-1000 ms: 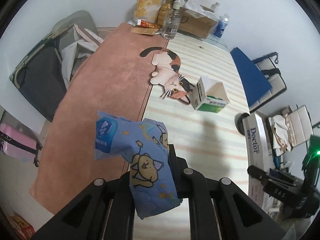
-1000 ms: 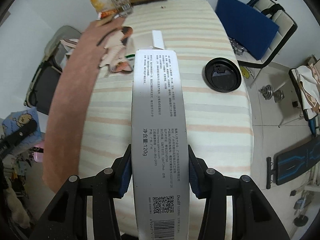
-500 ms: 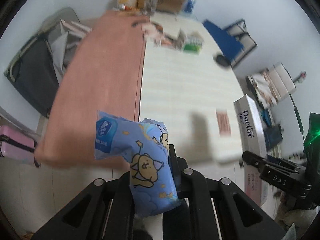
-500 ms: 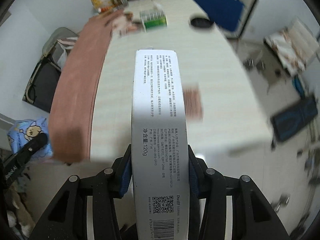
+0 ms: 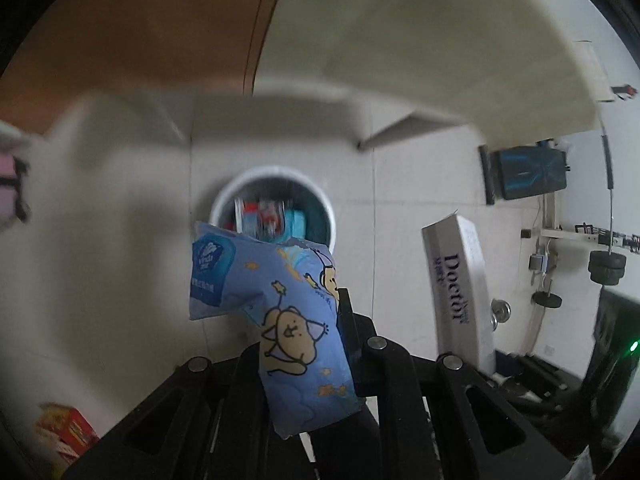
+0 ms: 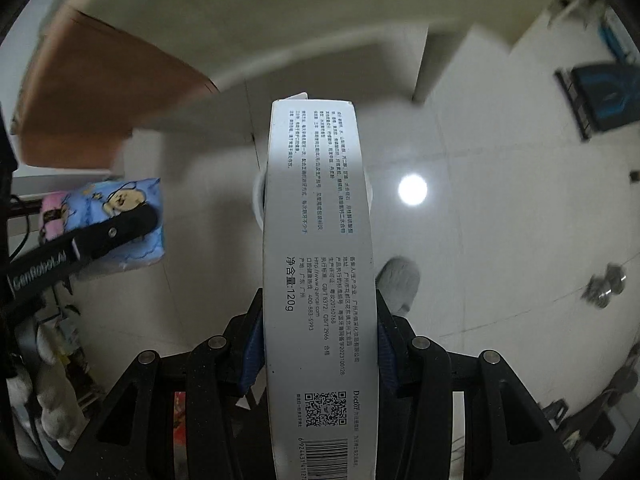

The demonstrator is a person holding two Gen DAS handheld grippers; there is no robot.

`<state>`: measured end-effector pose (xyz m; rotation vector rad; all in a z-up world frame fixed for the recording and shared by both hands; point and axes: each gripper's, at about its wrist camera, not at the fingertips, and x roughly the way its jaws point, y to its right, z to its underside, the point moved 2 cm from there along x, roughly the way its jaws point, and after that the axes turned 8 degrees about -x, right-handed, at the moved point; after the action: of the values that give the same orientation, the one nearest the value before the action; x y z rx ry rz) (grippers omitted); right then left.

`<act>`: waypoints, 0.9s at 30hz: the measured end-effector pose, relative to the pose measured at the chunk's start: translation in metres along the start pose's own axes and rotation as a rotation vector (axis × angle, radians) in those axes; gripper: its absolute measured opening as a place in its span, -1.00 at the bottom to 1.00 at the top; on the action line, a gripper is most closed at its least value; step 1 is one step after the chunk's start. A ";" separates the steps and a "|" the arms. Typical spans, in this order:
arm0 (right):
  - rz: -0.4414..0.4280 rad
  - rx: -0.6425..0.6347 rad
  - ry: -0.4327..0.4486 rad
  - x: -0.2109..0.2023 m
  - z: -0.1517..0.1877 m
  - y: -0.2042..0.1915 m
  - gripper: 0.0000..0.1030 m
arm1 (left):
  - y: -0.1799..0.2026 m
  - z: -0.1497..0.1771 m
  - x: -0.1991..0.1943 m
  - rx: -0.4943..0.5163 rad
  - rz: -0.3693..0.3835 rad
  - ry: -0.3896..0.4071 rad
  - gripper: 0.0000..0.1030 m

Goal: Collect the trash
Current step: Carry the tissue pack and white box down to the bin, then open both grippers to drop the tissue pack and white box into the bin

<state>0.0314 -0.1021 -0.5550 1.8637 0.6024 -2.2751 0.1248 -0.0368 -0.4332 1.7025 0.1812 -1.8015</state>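
My left gripper (image 5: 304,344) is shut on a blue tissue pack (image 5: 280,308) with cartoon bears, held above a round white trash bin (image 5: 224,200) on the floor; several wrappers lie inside the bin. My right gripper (image 6: 320,340) is shut on a long white toothpaste box (image 6: 316,248), which covers most of the bin (image 6: 259,196) below it. The box also shows at the right of the left wrist view (image 5: 460,280). The tissue pack and left gripper finger (image 6: 120,224) show at the left of the right wrist view.
The table edge with its brown cloth (image 5: 140,40) and cream cloth (image 5: 400,40) hangs over the top of both views. Dumbbells (image 5: 604,268) and a dark blue mat (image 5: 528,172) lie on the tiled floor at the right. A red box (image 5: 68,428) lies at the lower left.
Both grippers have swung off the table and tilted down toward the floor, holding the tissue pack and the box. The trash bin has come into view beneath them.
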 end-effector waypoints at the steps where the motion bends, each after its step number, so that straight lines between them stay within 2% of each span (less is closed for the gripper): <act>1: -0.004 0.001 -0.012 0.018 -0.001 0.005 -0.04 | -0.009 -0.004 0.029 -0.008 0.009 -0.029 -0.84; 3: -0.021 0.009 -0.044 0.072 -0.006 0.022 -0.04 | -0.018 -0.013 0.066 -0.006 0.021 -0.060 -0.83; 5: -0.040 0.017 -0.063 0.114 -0.014 0.036 -0.04 | -0.028 -0.024 0.107 0.001 -0.015 -0.083 -0.81; 6: -0.048 0.016 -0.071 0.132 -0.018 0.042 -0.04 | -0.033 -0.026 0.122 0.003 -0.032 -0.086 -0.69; 8: -0.063 0.003 -0.077 0.171 -0.031 0.051 -0.04 | -0.042 -0.035 0.152 0.012 -0.065 -0.080 0.02; 9: -0.065 -0.010 -0.083 0.189 -0.037 0.055 -0.03 | -0.047 -0.040 0.165 0.004 -0.063 -0.080 0.64; 10: -0.076 -0.016 -0.096 0.202 -0.041 0.058 -0.01 | -0.052 -0.040 0.171 -0.002 -0.058 -0.077 0.89; 12: -0.108 -0.023 -0.122 0.232 -0.047 0.062 0.00 | -0.057 -0.044 0.189 -0.008 -0.066 -0.071 0.90; 14: -0.116 -0.029 -0.130 0.253 -0.054 0.065 0.21 | -0.067 -0.046 0.192 -0.010 -0.077 -0.044 0.90; 16: -0.107 -0.042 -0.118 0.262 -0.055 0.066 0.87 | -0.079 -0.045 0.192 -0.016 -0.092 -0.016 0.91; 17: -0.101 -0.046 -0.111 0.263 -0.055 0.065 0.94 | -0.083 -0.046 0.191 -0.021 -0.096 -0.001 0.91; 21: -0.015 -0.061 -0.089 0.266 -0.056 0.062 0.97 | -0.093 -0.041 0.187 -0.035 -0.140 0.037 0.92; 24: 0.080 -0.073 -0.070 0.257 -0.054 0.064 0.98 | -0.098 -0.032 0.179 -0.033 -0.234 0.085 0.93; 27: 0.161 -0.068 -0.063 0.251 -0.052 0.066 0.98 | -0.103 -0.024 0.175 -0.043 -0.290 0.103 0.92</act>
<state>0.0461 -0.1063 -0.8189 1.7358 0.4947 -2.1732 0.0993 -0.0056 -0.6332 1.8137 0.5308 -1.8980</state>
